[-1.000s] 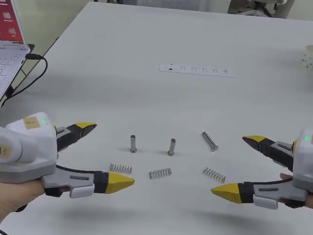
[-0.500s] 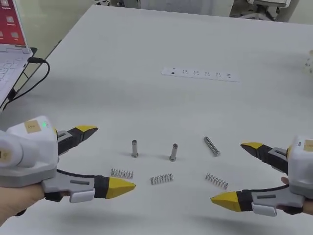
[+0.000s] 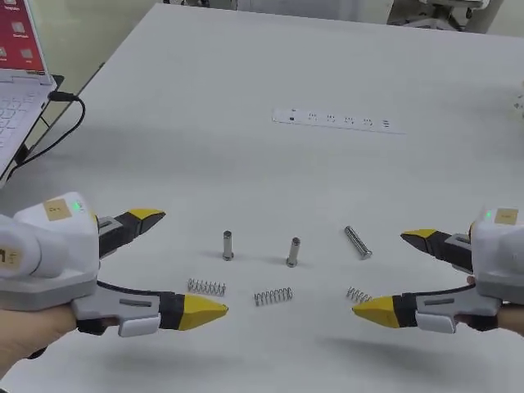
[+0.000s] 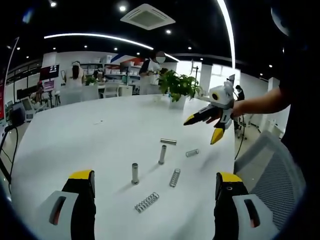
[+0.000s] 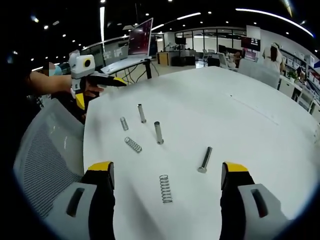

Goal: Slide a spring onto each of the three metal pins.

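Two metal pins [image 3: 228, 245] [image 3: 293, 251] stand upright on the white table, and a third pin [image 3: 358, 242] lies flat to their right. In front of them lie three bare springs [image 3: 205, 287] [image 3: 273, 295] [image 3: 358, 294]. My left gripper [image 3: 176, 262] is open, left of the row, with nothing in it. My right gripper [image 3: 393, 273] is open too, its lower tip just beside the right spring. The left gripper view shows the pins [image 4: 134, 173] and springs [image 4: 147, 202] ahead of the open jaws. The right gripper view shows the lying pin [image 5: 204, 160] and the nearest spring [image 5: 165, 188].
A white power strip [image 3: 337, 120] lies farther back on the table [image 3: 246, 98]. A laptop [image 3: 15, 65] and its black cable [image 3: 57, 123] sit at the left edge. A mesh chair [image 5: 45, 155] stands by the table's near side.
The right gripper has edged in, so its lower tip is nearer the right spring. The left gripper has barely moved. The head camera has shifted a little.
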The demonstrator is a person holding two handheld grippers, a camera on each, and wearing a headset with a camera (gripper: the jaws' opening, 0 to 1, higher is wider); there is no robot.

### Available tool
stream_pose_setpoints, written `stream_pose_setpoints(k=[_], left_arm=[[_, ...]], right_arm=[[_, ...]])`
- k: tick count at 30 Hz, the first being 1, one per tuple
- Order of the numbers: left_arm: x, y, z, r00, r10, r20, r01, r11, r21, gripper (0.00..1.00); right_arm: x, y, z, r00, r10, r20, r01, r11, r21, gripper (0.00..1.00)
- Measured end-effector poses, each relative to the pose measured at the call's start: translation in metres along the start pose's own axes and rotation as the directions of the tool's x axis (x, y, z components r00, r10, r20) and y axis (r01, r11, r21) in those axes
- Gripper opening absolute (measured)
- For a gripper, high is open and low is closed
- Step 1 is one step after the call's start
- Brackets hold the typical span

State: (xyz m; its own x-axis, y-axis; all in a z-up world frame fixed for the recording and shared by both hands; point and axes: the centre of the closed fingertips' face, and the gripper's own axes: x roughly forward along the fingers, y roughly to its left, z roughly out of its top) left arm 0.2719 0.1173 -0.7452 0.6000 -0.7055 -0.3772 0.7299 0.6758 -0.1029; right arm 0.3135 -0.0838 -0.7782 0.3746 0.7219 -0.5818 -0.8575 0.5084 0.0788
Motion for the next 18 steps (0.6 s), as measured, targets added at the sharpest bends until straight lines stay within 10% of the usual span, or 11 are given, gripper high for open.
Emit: stream_pose_setpoints(k=[18], left_arm=[[-0.003,0.004,-0.002,1.0000,0.010,-0.002,-0.010,1.000,-0.004,0.98]], right_arm=[[0.033,-0.036,0.014,0.9933,-0.035,-0.110,0.034,0.999,-0.013,0.46]])
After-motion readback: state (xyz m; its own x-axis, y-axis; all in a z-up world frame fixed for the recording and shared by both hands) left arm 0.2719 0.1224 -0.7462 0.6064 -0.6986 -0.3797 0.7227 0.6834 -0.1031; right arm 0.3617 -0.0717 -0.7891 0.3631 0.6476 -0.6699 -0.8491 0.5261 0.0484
